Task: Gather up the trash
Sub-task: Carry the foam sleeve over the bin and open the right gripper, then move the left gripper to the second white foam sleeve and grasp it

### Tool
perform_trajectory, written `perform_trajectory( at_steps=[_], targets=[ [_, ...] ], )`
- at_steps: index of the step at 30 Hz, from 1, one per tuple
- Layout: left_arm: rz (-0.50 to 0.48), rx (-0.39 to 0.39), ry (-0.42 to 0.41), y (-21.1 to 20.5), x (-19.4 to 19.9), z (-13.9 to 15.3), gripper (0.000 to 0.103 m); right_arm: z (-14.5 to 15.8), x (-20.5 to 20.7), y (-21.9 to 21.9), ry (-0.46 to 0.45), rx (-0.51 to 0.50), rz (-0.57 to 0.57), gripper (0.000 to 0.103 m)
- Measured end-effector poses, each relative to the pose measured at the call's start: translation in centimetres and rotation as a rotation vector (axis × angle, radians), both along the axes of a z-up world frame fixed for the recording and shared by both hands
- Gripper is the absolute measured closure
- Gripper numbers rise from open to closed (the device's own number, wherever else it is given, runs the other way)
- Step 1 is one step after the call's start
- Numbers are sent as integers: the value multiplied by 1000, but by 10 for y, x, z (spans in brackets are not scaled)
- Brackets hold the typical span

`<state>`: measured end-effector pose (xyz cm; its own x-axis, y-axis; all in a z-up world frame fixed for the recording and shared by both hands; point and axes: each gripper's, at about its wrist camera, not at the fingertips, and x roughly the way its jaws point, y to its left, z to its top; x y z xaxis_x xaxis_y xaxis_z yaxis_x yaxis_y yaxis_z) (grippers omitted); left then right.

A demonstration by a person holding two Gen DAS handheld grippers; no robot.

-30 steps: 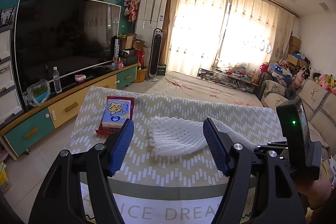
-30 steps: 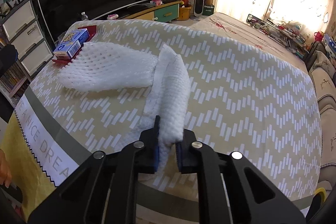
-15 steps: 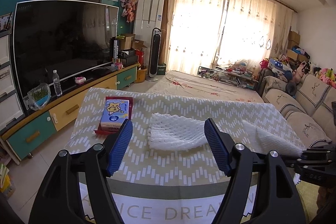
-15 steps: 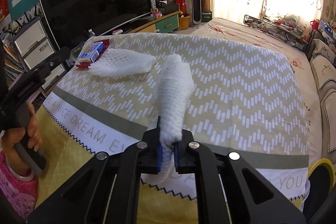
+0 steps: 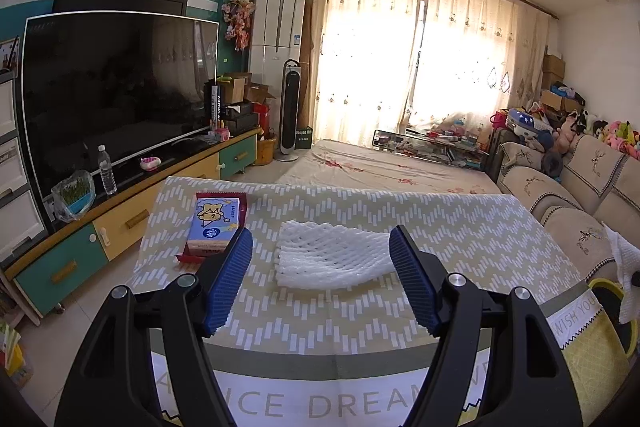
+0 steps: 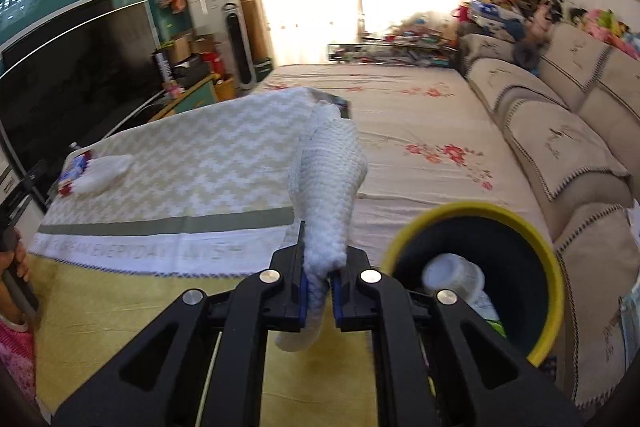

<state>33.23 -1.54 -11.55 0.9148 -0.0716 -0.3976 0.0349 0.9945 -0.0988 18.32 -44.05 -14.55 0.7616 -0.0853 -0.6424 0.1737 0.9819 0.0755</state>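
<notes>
Right gripper (image 6: pixel 318 291): we have its jaws pinched tight on the lower end of a white foam net sleeve (image 6: pixel 330 187), which stands up from the pads through the middle of the right wrist frame.
Bin (image 6: pixel 554 275): a dark bin with a yellow rim sits at lower right of that frame, just beside our gripper, with a blurred pale object already inside.
Left gripper (image 5: pixel 320 279): we hold it wide open and empty, jaws framing the second foam net (image 5: pixel 332 255) without touching it.
Second foam net: it lies flat at the centre of the left wrist frame on the zigzag tablecloth (image 5: pixel 460 227), near a blue tissue pack (image 5: pixel 216 223) to its left.
Handling: we judge the foam very light, soft and springy; it squashes under the pads and should not slip or break.
Where to grip: we would take the flat net by one end or a raised edge, pinching through both layers.
</notes>
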Motion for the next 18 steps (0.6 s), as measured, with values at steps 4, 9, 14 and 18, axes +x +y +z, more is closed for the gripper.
perform_trajectory(
  at_steps=[4,9,14,18],
  targets=[
    [0,3,-1,0,-1,0,32,-18,-7,-54,65,-42,-146,92],
    [0,11,5,-2,0,-1,32,-52,6,-82,170,-65,-224,92],
    [-5,20,12,-3,2,-1,32,-80,24,-86,292,-137,-236,72],
    [-6,21,14,-4,3,-1,32,-83,27,-84,338,-203,-238,50]
  ],
)
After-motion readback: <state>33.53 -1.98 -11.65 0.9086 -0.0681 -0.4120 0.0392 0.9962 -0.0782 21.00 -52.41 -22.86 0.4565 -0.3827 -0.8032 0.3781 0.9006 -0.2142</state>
